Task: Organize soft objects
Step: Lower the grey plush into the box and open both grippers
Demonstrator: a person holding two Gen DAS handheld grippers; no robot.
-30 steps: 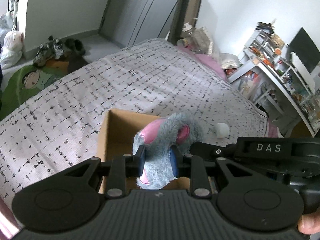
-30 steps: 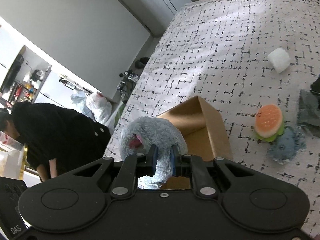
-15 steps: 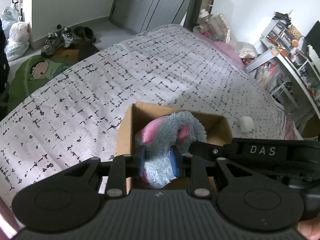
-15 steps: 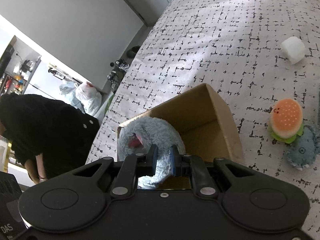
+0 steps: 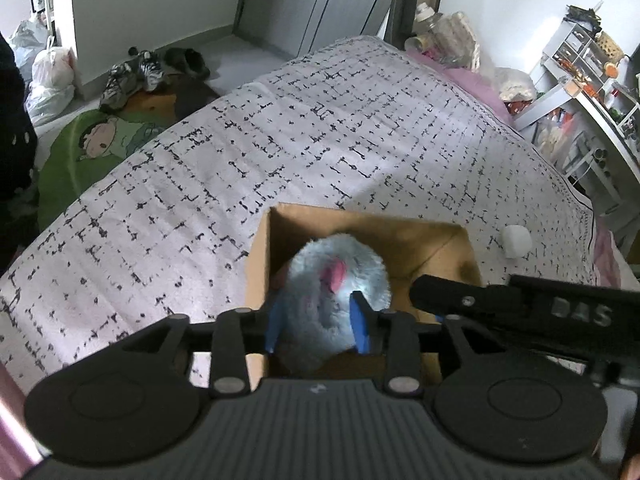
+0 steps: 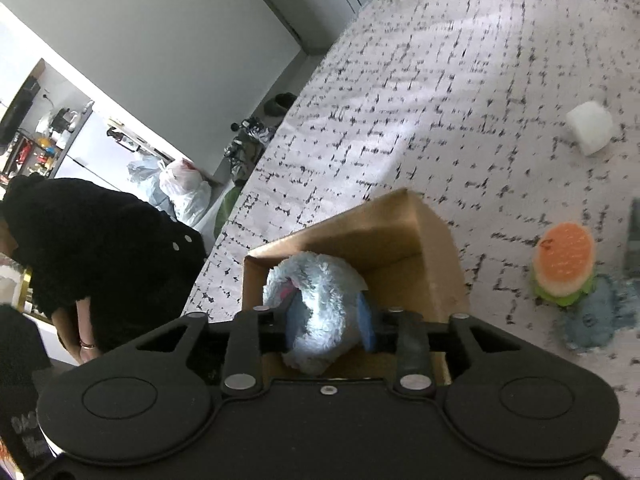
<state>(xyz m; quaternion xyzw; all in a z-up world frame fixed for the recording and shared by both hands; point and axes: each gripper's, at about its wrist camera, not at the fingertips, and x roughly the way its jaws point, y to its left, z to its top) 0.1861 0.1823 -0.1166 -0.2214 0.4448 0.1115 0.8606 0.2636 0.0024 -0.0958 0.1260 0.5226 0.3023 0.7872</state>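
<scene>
A fluffy grey-blue plush toy [image 5: 334, 292] with pink ears sits inside an open cardboard box [image 5: 448, 240] on the bed. My left gripper [image 5: 316, 330] has its jaws spread wider than before on either side of the plush. My right gripper [image 6: 330, 328] is also spread around the same plush [image 6: 320, 312] over the box [image 6: 384, 240]. Whether the pads still press the plush I cannot tell.
The bed has a white cover with black dashes [image 5: 280, 140]. A white foam cube [image 6: 590, 128], an orange burger plush [image 6: 564, 264] and a blue plush [image 6: 596, 322] lie right of the box. A person in black [image 6: 92, 248] stands at the left.
Both grippers lowered the plush into the box. The jaws of both grippers have spread wider, and the plush now sits lower between them.
</scene>
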